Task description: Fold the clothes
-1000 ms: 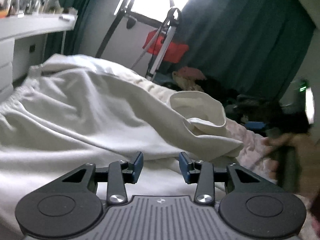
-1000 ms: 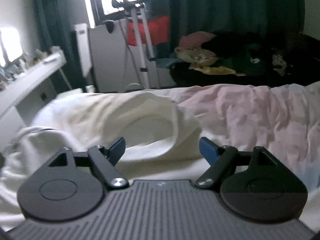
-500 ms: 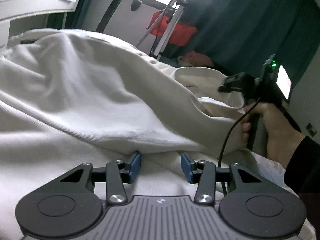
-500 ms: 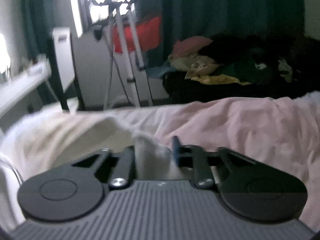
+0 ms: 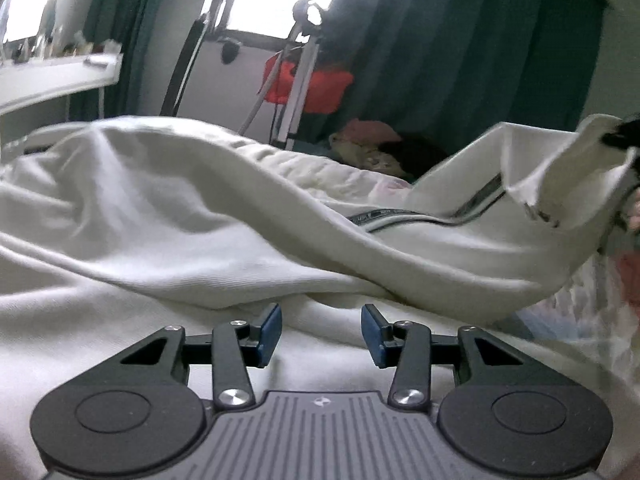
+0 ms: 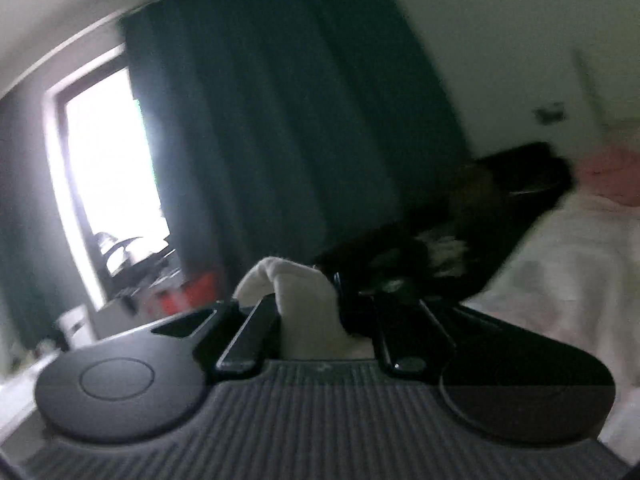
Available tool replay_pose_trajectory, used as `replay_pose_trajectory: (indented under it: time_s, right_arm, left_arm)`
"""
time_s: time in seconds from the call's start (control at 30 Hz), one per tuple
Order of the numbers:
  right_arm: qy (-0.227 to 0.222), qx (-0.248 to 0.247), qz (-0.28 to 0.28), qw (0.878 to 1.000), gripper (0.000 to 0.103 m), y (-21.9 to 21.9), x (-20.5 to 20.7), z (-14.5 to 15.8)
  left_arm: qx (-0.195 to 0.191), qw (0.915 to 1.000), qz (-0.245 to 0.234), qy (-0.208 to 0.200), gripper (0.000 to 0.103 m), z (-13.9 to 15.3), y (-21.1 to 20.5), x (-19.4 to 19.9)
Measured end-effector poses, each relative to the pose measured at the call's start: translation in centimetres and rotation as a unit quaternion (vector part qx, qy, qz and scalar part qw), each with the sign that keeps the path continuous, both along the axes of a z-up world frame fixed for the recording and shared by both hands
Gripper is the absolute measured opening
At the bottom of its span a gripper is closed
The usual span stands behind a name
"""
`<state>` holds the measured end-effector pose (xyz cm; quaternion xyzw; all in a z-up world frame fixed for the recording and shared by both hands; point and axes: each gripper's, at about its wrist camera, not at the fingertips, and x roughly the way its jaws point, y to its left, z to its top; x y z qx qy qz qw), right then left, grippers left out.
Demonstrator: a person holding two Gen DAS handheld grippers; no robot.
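Left wrist view
- Garment: a cream zip-up garment (image 5: 168, 208) lies heaped over the bed, with 1 end raised off it at the right edge of this view.
- Left gripper (image 5: 321, 334): jaws apart, nothing between the blue pads; it hovers low over the flat near part of the cloth. Contact cannot be told.
- Zipper (image 5: 436, 210): a dark track running along the raised panel, the only stiff line in the piece.
- Fabric: fine ribbed knit, thick, matte, falling in broad rounded folds.
- Sheet: a pale pink bedsheet (image 5: 580, 312) shows under the raised end.
- Background: tripod (image 5: 298, 80), dark green curtain (image 5: 460, 48).

Right wrist view
- Right gripper (image 6: 306, 300): jaws drawn in and clamped on a bunched tuft of the cream cloth, held high; the frame is motion-blurred.
- Surroundings: curtain, bright window (image 6: 112, 168).

Handling
- Weight: probably light to moderate; soft and floppy, so it will sag between holds.
- Grip: not slippery or fragile; a thick fold should hold well.
- Where to hold: likely a hem or corner opposite the raised end, keeping off the zipper teeth.
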<state>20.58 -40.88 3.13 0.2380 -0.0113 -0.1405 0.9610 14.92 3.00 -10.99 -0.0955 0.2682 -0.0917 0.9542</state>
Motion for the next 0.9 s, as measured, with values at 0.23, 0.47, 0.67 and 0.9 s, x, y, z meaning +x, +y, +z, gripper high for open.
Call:
replay_pose_trajectory:
  time_s: [0.23, 0.47, 0.67, 0.9]
  right_arm:
    - [0.022, 0.041, -0.068, 0.997, 0.01, -7.4, -4.7, -3.1]
    - [0.14, 0.201, -0.078, 0.966, 0.01, -16.6, 0.2, -11.9]
    - [0.207, 0.265, -0.049, 0.94, 0.013, -19.9, 0.9, -18.2]
    - [0.164, 0.221, -0.02, 0.961, 0.074, -18.2, -3.1, -15.4]
  left_arm:
    - [0.024, 0.9997, -0.004, -0.009, 0.046, -0.5, -1.6, 0.0]
    - [0.049, 0.9988, -0.004, -0.008, 0.046, -1.2, -2.9, 0.8]
    - [0.066, 0.9977, -0.013, -0.008, 0.046, -1.7, -4.2, 1.6]
    - [0.095, 0.9944, -0.039, -0.023, 0.046, -2.0, -6.1, 1.0]
